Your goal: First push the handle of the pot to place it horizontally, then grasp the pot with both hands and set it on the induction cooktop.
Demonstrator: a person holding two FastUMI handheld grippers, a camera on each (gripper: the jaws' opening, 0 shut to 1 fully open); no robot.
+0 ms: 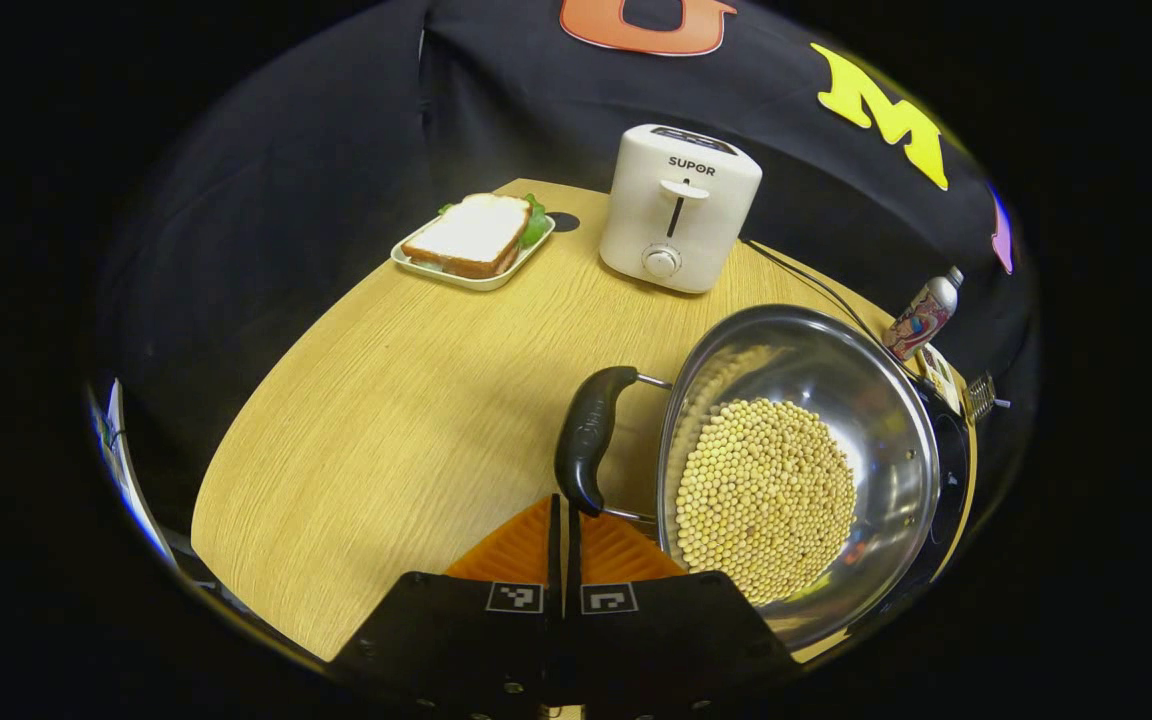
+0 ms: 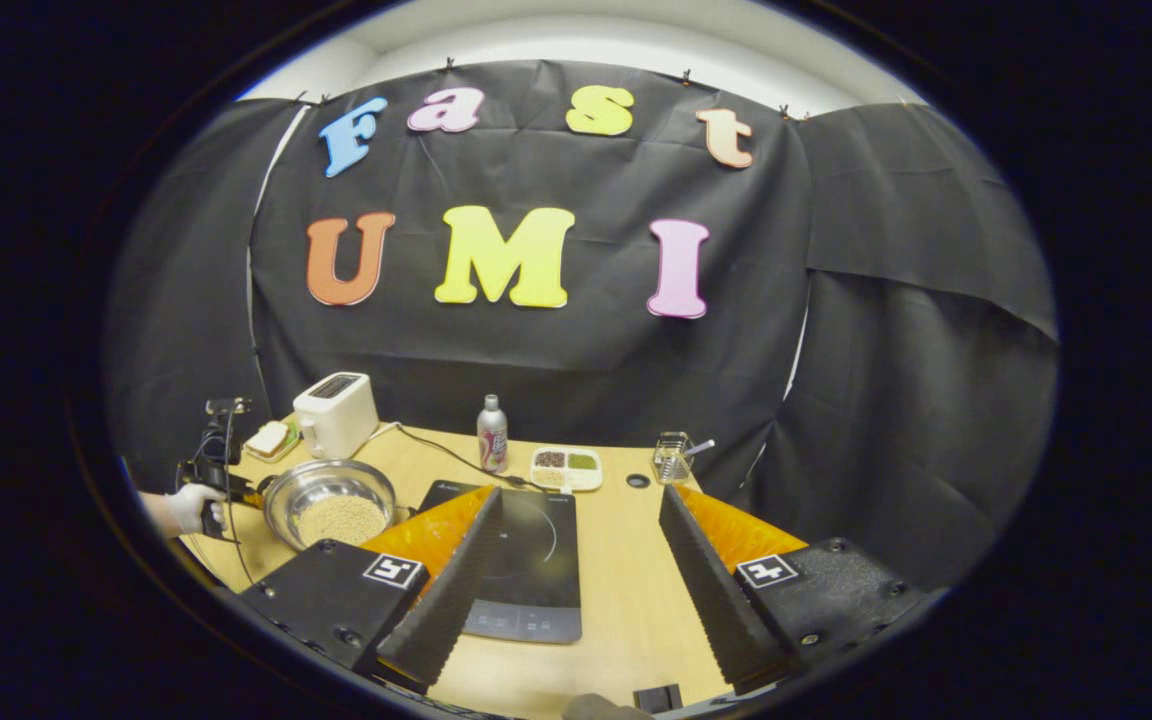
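Observation:
A steel pot (image 1: 886,400) holding soybeans stands on the wooden table (image 1: 386,420), and its black handle (image 1: 591,435) points toward me. My left gripper (image 1: 564,508) is shut, its tips right beside the handle's near end with nothing between them. In the right gripper view the pot (image 2: 329,497) sits just left of the black induction cooktop (image 2: 534,560). My right gripper (image 2: 581,495) hangs open and wide above the cooktop, empty. A gloved hand (image 2: 191,508) holds the left gripper (image 2: 221,490) at the pot's left side.
A white toaster (image 1: 678,205) and a plate with a sandwich (image 1: 473,240) stand at the back. A small bottle (image 2: 492,433), a white condiment tray (image 2: 566,467) and a glass holder (image 2: 673,456) line the far edge behind the cooktop. A cable (image 2: 436,450) runs across the table.

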